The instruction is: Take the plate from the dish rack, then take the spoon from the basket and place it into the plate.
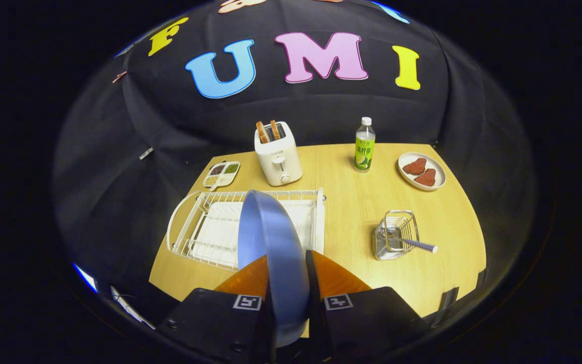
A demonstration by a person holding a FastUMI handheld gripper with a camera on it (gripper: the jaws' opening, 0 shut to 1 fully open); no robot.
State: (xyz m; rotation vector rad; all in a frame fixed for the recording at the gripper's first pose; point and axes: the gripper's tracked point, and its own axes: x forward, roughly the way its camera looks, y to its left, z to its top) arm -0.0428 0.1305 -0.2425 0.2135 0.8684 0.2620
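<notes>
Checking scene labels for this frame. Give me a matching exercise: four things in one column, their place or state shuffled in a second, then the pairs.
Things:
1. round blue plate
2. spoon with striped blue handle
3. white two-slot toaster
4. green-labelled clear bottle

Places or states:
A. stands upright, between toaster and dish of red pieces
B. held on edge between the gripper fingers, in front of the white wire dish rack
C. holds two toast slices
D. sits in the wire basket, handle sticking out

Pairs: 1-B, 2-D, 3-C, 4-A

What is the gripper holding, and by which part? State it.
The gripper is shut on the blue plate, pinching its near rim between both fingers; the plate stands on edge over the dish rack.
</notes>
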